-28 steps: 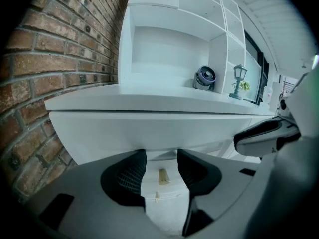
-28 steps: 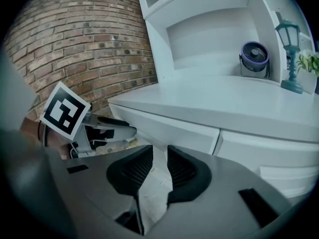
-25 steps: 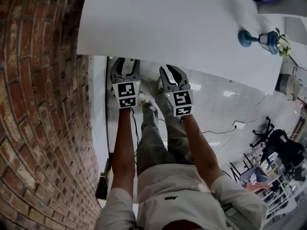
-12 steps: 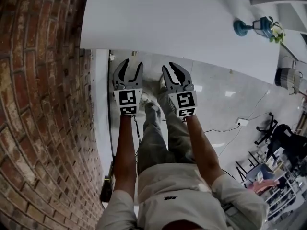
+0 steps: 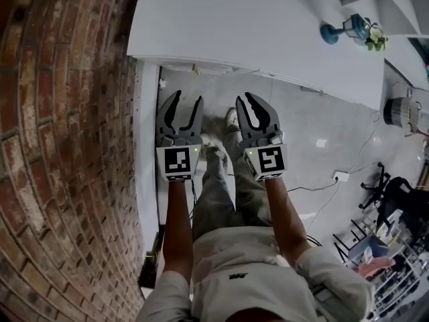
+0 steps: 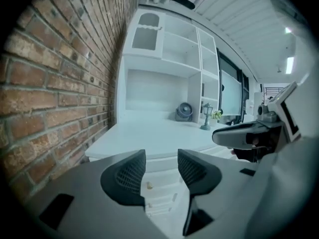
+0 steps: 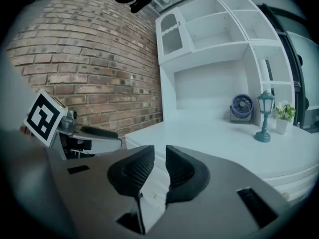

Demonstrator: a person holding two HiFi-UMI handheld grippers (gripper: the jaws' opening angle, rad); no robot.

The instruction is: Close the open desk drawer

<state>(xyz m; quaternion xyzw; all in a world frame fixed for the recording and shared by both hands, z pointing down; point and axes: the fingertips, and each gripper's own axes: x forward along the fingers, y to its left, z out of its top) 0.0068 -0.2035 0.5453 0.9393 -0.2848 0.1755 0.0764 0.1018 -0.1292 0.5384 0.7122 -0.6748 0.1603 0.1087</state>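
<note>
White desk [image 5: 268, 25], drawers [image 6: 162, 182] ahead of left gripper [image 5: 186, 98] and right gripper [image 5: 245, 99]

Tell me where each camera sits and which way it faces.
Head view: on the person's head, facing steeply down past the white desk to the floor; shows torso, legs, forearms, left gripper and right gripper.
Left gripper view: on the left gripper, facing along its parted jaws at the drawer fronts; right gripper at the right.
Right gripper view: on the right gripper, facing the desk corner and brick wall; left gripper at the left.
Shared: both gripper views show the fan and lamp on the desk.
</note>
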